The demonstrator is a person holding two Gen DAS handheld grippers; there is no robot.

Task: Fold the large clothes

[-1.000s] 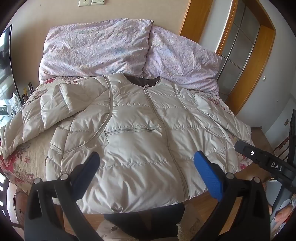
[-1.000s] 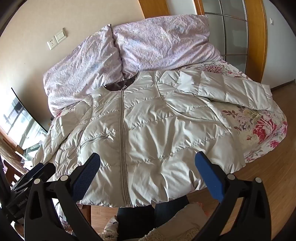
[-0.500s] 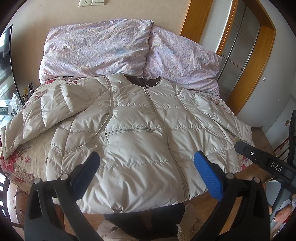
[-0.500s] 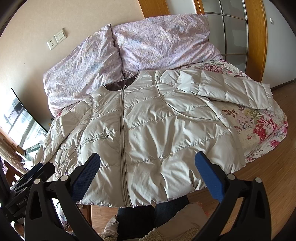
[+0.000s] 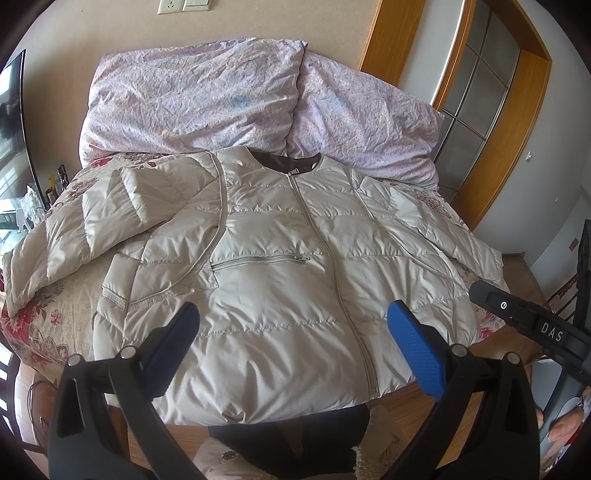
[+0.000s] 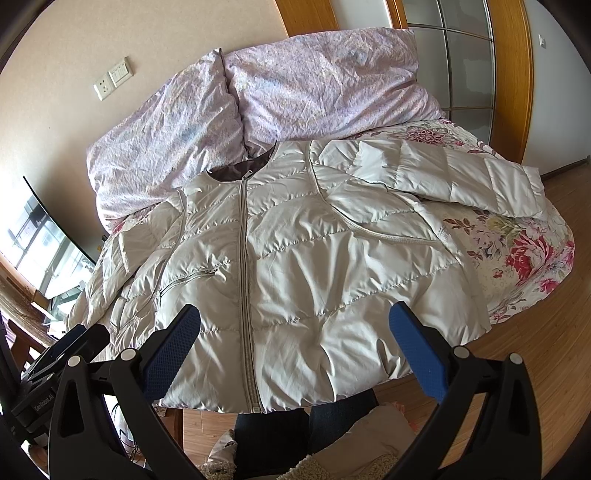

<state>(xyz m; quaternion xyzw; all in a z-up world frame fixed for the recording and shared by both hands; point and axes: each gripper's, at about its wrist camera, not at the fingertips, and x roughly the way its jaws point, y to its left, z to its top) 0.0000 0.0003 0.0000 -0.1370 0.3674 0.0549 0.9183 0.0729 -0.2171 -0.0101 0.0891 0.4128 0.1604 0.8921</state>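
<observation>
Left wrist view: a pale quilted puffer jacket (image 5: 280,280) lies zipped and front-up across a floral bedspread (image 5: 48,317), its hem hanging over the bed's near edge. Left of the jacket, one sleeve (image 5: 74,236) runs out toward the bed's side, with a dark screen (image 5: 11,122) and clutter beyond it that the other camera shows only in part. The left gripper (image 5: 293,341) hovers above the jacket's lower half, blue-padded fingers (image 5: 415,350) spread wide and holding nothing. Right of the jacket, the black body of the other tool (image 5: 532,325), lettered "DAS", juts in.

The right wrist view alone shows the jacket's other sleeve (image 6: 443,177) folded across the chest toward the bedspread's red blooms, and bare wooden floor (image 6: 546,369) right of the jacket. The right gripper (image 6: 295,341) likewise hangs over the hem with its fingers apart and empty.

Behind the jacket's collar, two lilac pillows (image 5: 195,99) lean on a beige wall with a socket plate (image 5: 183,5); a wood-framed glass door (image 5: 480,92) stands to the right. Below the hem, a person's dark trouser legs (image 6: 269,439) show.

Compared with half a second earlier, jacket, sleeves and both tools sit unchanged.
</observation>
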